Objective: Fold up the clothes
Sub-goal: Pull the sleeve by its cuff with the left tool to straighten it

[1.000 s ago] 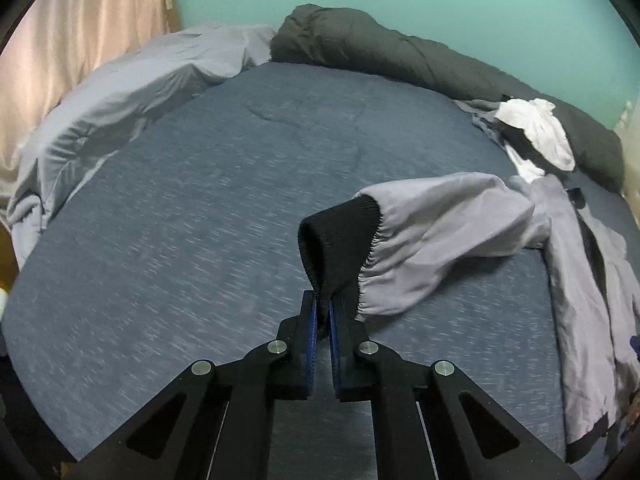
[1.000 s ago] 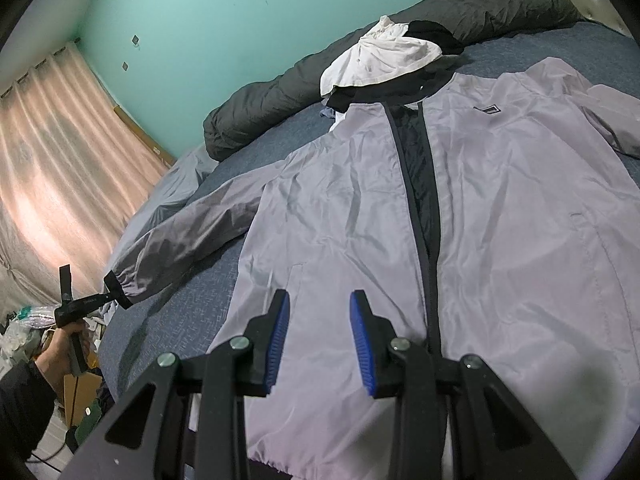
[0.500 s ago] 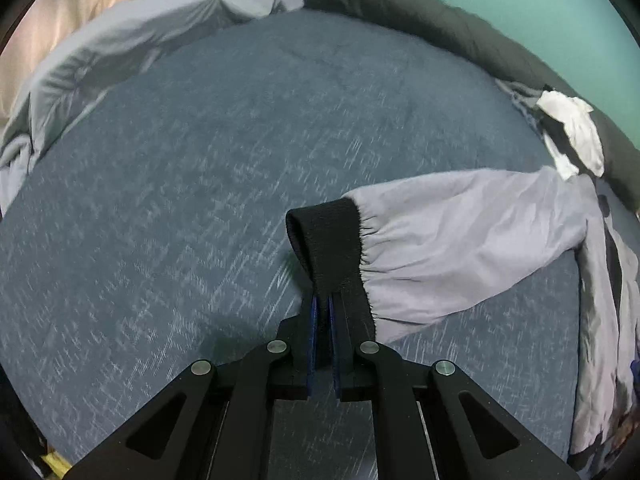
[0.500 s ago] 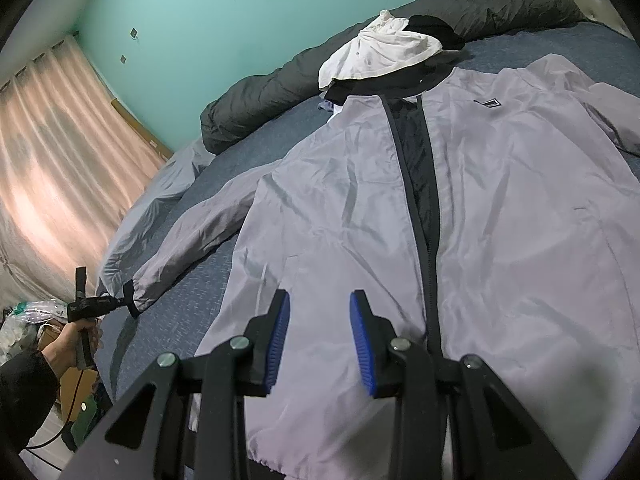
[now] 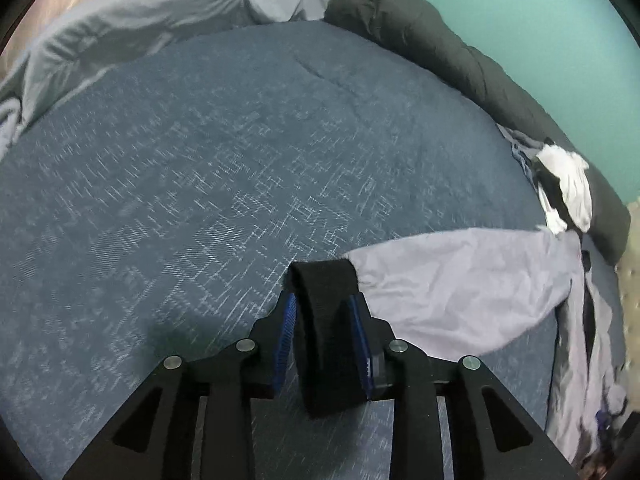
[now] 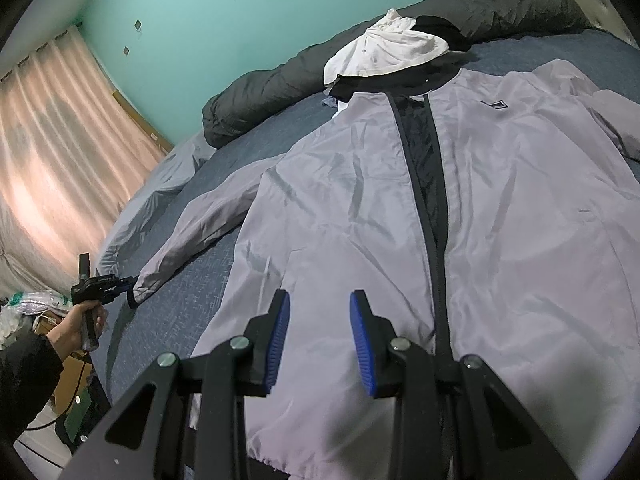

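Note:
A light grey zip jacket [image 6: 500,220] lies front-up and spread flat on the blue bed [image 5: 200,160]. Its left sleeve [image 5: 460,292] stretches straight out over the mattress and ends in a black ribbed cuff [image 5: 324,280]. My left gripper [image 5: 322,320] has its jaws opening around that cuff, which lies loose between the blue pads with a gap on the left side. In the right wrist view the left gripper [image 6: 120,282] sits at the sleeve's end by the bed edge. My right gripper [image 6: 319,320] hovers open over the jacket's hem, with nothing between its fingers.
A rolled dark grey duvet [image 6: 500,8] lines the teal wall, with a white garment [image 6: 392,48] on black clothes beside the jacket's collar. A crumpled pale grey sheet [image 5: 140,12] lies at the far bed corner. The person's hand [image 6: 80,320] and pink curtains [image 6: 52,152] are left.
The left gripper came down to the bed with the cuff, drawing the sleeve out straight, and its jaws have spread apart from the cuff. The right gripper has not moved.

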A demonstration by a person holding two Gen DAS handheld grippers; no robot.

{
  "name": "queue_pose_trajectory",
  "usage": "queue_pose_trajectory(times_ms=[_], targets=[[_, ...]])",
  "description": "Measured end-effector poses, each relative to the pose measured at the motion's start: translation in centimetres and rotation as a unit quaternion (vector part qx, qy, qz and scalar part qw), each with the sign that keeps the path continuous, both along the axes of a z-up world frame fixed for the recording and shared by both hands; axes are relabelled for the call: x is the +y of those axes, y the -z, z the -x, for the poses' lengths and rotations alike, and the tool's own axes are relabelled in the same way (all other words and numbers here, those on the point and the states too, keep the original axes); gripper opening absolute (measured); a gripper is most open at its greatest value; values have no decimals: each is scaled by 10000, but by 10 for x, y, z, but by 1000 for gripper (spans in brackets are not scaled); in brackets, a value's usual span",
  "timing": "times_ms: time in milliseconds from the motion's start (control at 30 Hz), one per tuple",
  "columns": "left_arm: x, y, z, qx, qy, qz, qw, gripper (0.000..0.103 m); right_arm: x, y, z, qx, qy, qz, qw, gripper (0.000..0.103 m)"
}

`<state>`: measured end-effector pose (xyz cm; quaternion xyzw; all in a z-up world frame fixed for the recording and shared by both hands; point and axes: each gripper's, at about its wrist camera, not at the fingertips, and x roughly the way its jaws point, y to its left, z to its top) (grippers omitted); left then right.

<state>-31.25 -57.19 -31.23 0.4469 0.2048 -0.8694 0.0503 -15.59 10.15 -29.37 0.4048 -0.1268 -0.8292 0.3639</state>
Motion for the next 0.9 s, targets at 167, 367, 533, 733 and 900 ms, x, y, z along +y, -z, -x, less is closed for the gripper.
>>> queue_pose_trajectory(times_ms=[167, 367, 533, 733, 900], targets=[[9, 4, 12, 10, 189, 17, 9998, 4, 1, 6, 5, -92, 66, -33, 9999, 31], [2, -13, 8, 131, 78, 299, 9994, 3, 0, 11, 5, -145, 55, -52, 9999, 31], [-7, -18, 2, 153, -158, 210, 9995, 3, 1, 8, 4, -97, 32, -28, 9999, 31], [-4, 14, 14, -471, -186, 114, 9987, 3, 1, 10, 5, -111, 13, -65, 9999, 31], [-3, 14, 12, -316, -167, 116, 9993, 4, -2, 8, 11, -76, -38, -152, 9998, 31]])
